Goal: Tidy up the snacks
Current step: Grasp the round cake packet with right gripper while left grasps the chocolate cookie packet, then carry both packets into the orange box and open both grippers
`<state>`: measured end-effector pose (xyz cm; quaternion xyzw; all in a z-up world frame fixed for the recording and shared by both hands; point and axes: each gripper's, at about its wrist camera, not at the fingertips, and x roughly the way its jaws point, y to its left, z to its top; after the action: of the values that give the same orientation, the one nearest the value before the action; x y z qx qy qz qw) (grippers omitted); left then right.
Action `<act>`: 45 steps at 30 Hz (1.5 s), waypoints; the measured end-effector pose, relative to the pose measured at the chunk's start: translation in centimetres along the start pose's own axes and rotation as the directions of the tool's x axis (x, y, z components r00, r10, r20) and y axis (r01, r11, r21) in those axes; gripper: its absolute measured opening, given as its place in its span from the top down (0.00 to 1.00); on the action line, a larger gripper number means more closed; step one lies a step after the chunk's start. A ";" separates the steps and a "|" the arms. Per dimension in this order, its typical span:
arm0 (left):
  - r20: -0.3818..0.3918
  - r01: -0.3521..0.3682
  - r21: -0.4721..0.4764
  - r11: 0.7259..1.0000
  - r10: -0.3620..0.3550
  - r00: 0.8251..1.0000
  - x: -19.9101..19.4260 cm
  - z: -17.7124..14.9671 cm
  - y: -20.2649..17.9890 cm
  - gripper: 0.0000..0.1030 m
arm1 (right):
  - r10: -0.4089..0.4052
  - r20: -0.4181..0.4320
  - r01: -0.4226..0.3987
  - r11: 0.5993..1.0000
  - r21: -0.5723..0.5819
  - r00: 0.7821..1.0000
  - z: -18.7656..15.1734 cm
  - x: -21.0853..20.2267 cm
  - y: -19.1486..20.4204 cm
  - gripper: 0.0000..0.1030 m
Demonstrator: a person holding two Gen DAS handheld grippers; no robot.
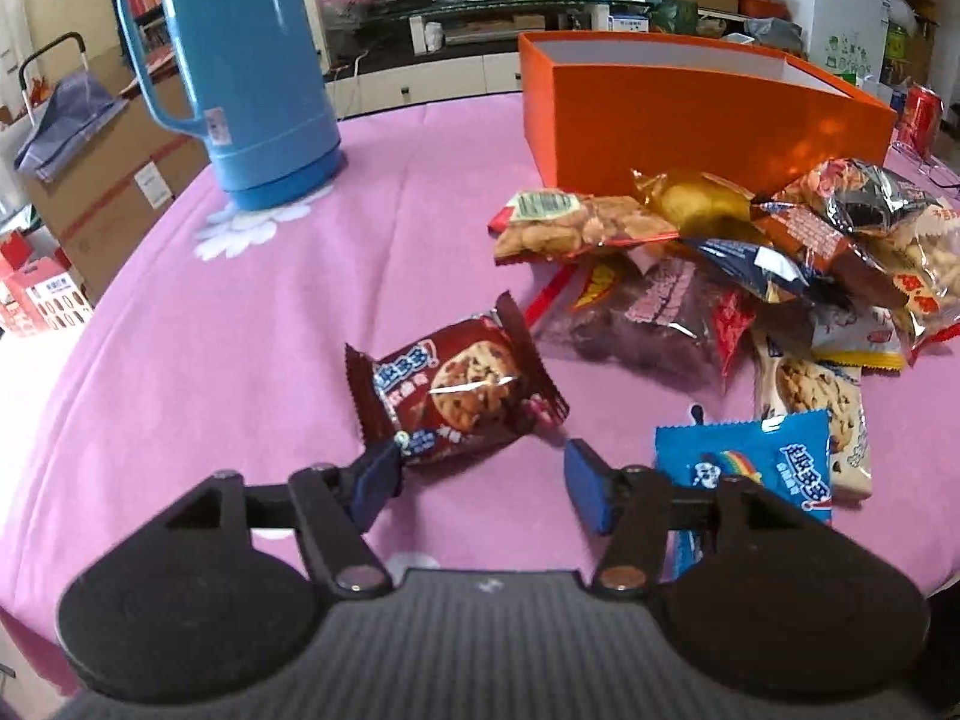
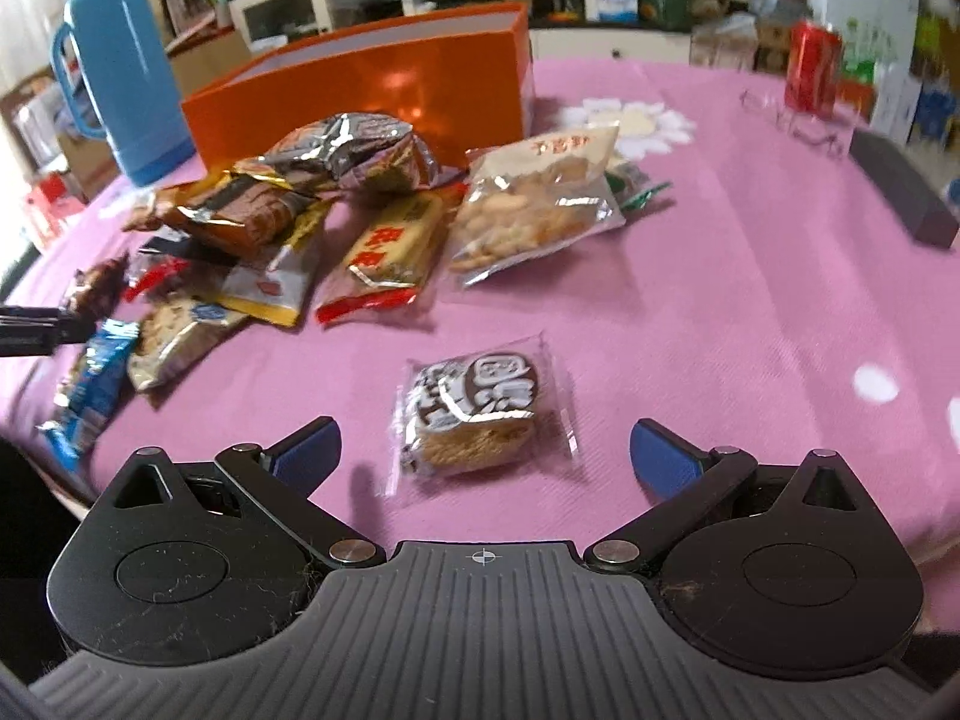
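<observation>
Left gripper, jaws apart and empty, has one pad touching the brown cookie packet at lower centre of frame, so closing now could pinch just a corner and let it slip.

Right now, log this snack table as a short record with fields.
surface: pink tablecloth
container: orange box, open top, behind the snacks
pile: mixed snack packets, heaped in front of the box
left gripper: open around the brown cookie packet, one pad at its corner, the other clear
right gripper: open, either side of the clear-wrapped cake
other items: blue jug, red can
</observation>
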<state>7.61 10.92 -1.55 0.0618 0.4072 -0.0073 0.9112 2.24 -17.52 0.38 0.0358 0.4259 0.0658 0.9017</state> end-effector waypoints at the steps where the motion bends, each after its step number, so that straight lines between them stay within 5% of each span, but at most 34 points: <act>1: -0.002 -0.002 -0.003 1.000 0.002 1.000 0.1 0.0 0.0 0.39 | 0.003 0.003 -0.003 1.000 0.004 1.000 0.1 0.1 0.0 0.12; 8: 0.005 0.015 0.000 1.000 -0.015 1.000 0.0 0.1 -0.2 0.28 | -0.004 -0.004 0.004 0.998 -0.056 1.000 0.1 0.9 0.9 0.17; 10: 0.015 0.010 0.002 1.000 -0.010 1.000 -0.1 0.2 -0.2 0.15 | -0.012 -0.001 0.012 0.998 -0.068 1.000 0.1 1.0 1.0 0.17; 14: 0.033 -0.064 0.010 0.998 0.064 0.997 0.2 0.9 0.1 0.14 | -0.016 0.008 0.016 0.997 -0.073 1.000 0.2 1.2 1.0 0.17; 23: -0.009 -0.033 -0.102 0.994 0.032 0.999 3.0 2.7 0.9 0.14 | -0.018 0.018 0.019 0.996 -0.091 1.000 0.1 1.5 1.4 0.16; 27: -0.010 -0.049 -0.144 0.988 0.048 0.999 3.4 2.3 1.2 0.28 | -0.036 0.027 0.039 0.993 -0.109 0.999 -0.1 1.4 1.6 0.21; 28: -0.007 -0.030 -0.170 0.985 0.029 1.000 3.2 2.3 1.6 0.42 | -0.038 0.034 0.041 0.993 -0.107 0.999 -0.2 1.3 1.6 0.28; 31: -0.015 -0.045 -0.205 0.978 0.043 0.999 2.9 2.3 2.0 0.48 | -0.028 0.048 0.033 0.993 -0.111 0.998 -0.1 0.7 1.5 0.60; 45: 0.021 -0.018 -0.246 0.969 0.023 1.000 -0.6 1.6 2.8 0.49 | 0.094 0.111 -0.097 0.995 0.019 0.989 1.3 -2.7 0.8 0.64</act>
<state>8.58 13.50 0.26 -0.0476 0.3935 0.0519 0.9166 1.52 -17.14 3.37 0.0707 0.3744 0.1014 0.9190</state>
